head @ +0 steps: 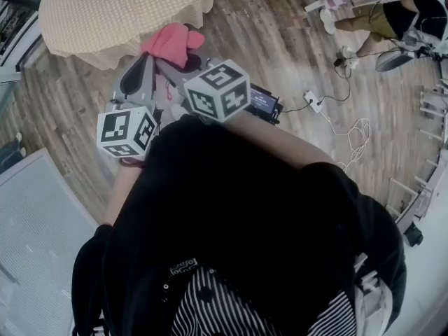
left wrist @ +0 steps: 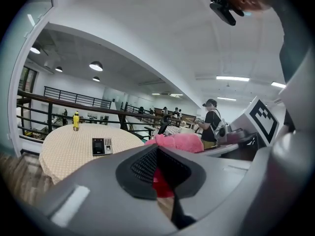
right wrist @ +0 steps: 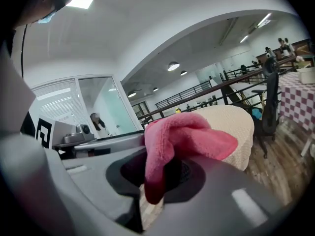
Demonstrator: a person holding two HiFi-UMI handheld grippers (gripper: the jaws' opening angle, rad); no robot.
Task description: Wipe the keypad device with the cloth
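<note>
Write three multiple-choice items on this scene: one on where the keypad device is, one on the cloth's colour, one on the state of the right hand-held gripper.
1. Where is the keypad device?
A. On the round table
B. On the wooden floor
C. Between a gripper's jaws

2. What colour is the cloth?
A. Blue
B. Pink
C. White

3. What state is the right hand-held gripper in?
A. Open and empty
B. Shut on the cloth
C. Shut on a bottle

Answers:
1 A: the left gripper view shows it lying flat on the table top, away from the jaws.
2 B: it shows pink in every view.
3 B: the right gripper view shows the jaws closed on a fold of it.
</note>
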